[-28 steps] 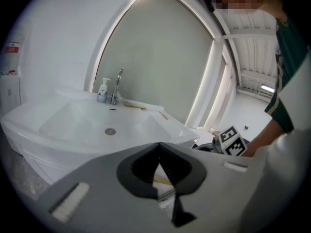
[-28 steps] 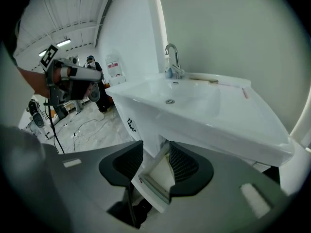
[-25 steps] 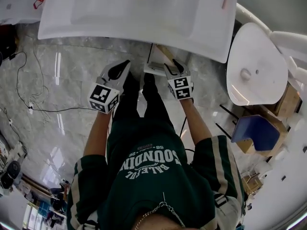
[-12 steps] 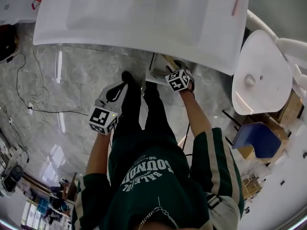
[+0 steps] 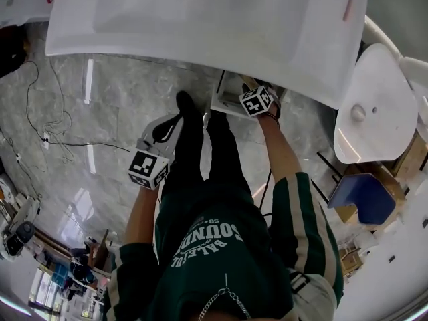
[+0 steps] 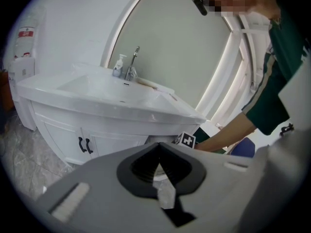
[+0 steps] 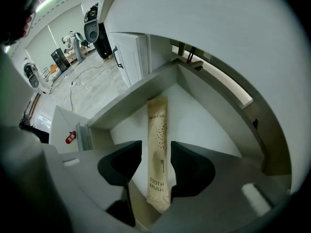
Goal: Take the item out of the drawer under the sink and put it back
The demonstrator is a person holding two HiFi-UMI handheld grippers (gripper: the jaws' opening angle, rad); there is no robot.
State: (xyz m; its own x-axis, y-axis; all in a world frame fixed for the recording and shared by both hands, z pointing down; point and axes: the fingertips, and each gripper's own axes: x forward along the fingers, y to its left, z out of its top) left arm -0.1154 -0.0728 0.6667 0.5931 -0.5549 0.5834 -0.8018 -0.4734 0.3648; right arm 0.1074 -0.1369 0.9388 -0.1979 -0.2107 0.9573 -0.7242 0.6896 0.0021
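Right gripper (image 5: 249,84): reaches into the open drawer (image 5: 224,100) under the front edge of the sink (image 5: 200,25); jaws clamped on a toothbrush packet (image 7: 157,130), one on each long side

Toothbrush packet: beige, printed "TOOTH BRUSH", lengthwise over the white drawer floor (image 7: 194,115), far end towards the drawer's back corner

Left gripper (image 5: 175,118): held out over the marble floor (image 5: 100,112), left of the drawer and well apart from it; jaws together, nothing between them

Cabinet: white doors with black handles (image 6: 85,144) under the sink; tap (image 6: 132,62) and soap bottle (image 6: 118,66) at the sink's back edge
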